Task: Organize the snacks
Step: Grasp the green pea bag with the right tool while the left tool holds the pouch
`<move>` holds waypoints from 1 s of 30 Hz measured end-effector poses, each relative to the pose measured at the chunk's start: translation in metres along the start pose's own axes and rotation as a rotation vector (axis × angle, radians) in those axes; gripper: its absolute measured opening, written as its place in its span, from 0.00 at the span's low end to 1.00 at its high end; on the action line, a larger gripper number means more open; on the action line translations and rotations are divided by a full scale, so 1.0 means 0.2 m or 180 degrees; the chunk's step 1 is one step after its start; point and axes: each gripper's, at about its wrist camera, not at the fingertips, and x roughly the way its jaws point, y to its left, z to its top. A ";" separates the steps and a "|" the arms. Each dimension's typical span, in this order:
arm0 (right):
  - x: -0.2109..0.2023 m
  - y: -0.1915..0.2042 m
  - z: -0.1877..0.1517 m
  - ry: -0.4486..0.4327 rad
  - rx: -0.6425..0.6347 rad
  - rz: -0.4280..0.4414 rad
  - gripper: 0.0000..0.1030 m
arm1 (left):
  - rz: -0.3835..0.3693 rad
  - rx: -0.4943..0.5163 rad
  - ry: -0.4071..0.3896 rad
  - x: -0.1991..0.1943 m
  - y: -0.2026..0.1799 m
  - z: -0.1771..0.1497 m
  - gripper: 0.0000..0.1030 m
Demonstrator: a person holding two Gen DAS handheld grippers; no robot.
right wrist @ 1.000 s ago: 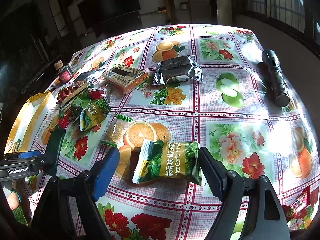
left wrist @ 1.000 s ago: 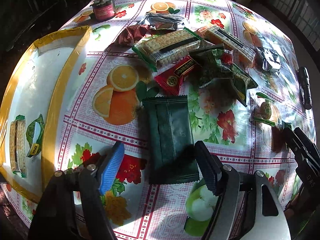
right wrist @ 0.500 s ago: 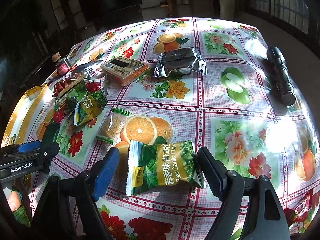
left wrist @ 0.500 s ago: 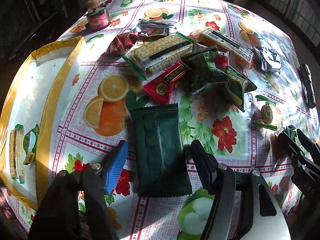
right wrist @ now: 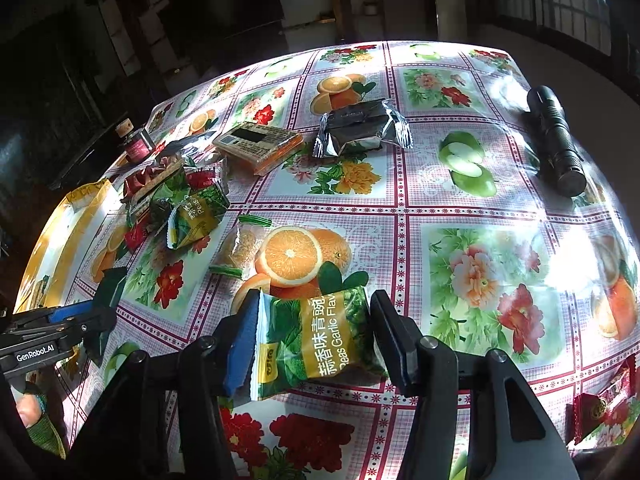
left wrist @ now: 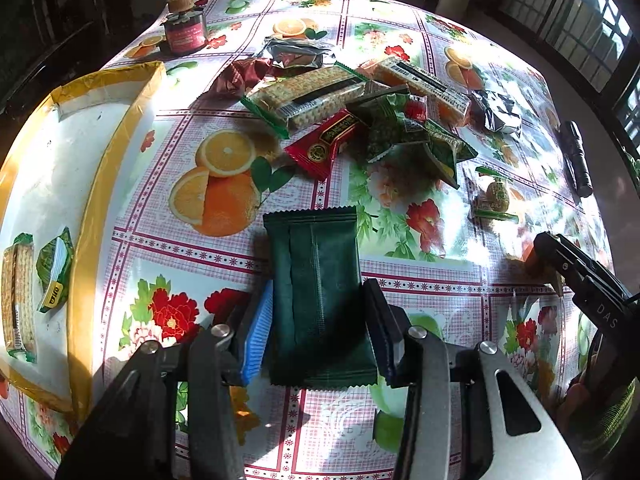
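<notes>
We had the dark green packet (left wrist: pixel 320 300) flat on the tablecloth (left wrist: pixel 224 264) with the left gripper (left wrist: pixel 318 334) straddling its near half; a second back those jaws stood wide of it, and now they were closing, the blue pad touching the packet's left edge and the black one at its right, so we called that a grip just forming; over in the right wrist view the pea bag (right wrist: pixel 316 340) sat between the right gripper's (right wrist: pixel 314 344) jaws, which had also been wide a moment before and were closing, pads now against both ends of the bag; both snacks were on the cloth, not lifted; that told us two picks were starting at once. Outward from there, the loose heap of snacks (left wrist: pixel 360 120) lay beyond the green packet, well apart from it; the yellow-rimmed tray (left wrist: pixel 100 184) waited at the left with crackers (left wrist: pixel 16 296) and a small green bag (left wrist: pixel 56 272) already in it; we judged it the likely home for both. The flashlight (right wrist: pixel 556 144) and the jar (left wrist: pixel 184 28) stayed out at the edges.
</notes>
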 end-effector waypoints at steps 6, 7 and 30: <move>-0.06 0.03 -0.06 -0.0040 -0.0010 0.0146 0.49 | 0.0066 -0.0011 -0.0060 -0.07 0.01 -0.03 0.45; -0.07 0.04 -0.07 -0.0044 -0.0022 0.0158 0.48 | 0.0079 -0.0006 -0.0081 -0.08 0.01 -0.02 0.45; -0.06 0.10 -0.13 0.0200 -0.0248 -0.0093 0.76 | 0.0010 -0.0018 -0.0228 -0.22 0.04 -0.05 0.45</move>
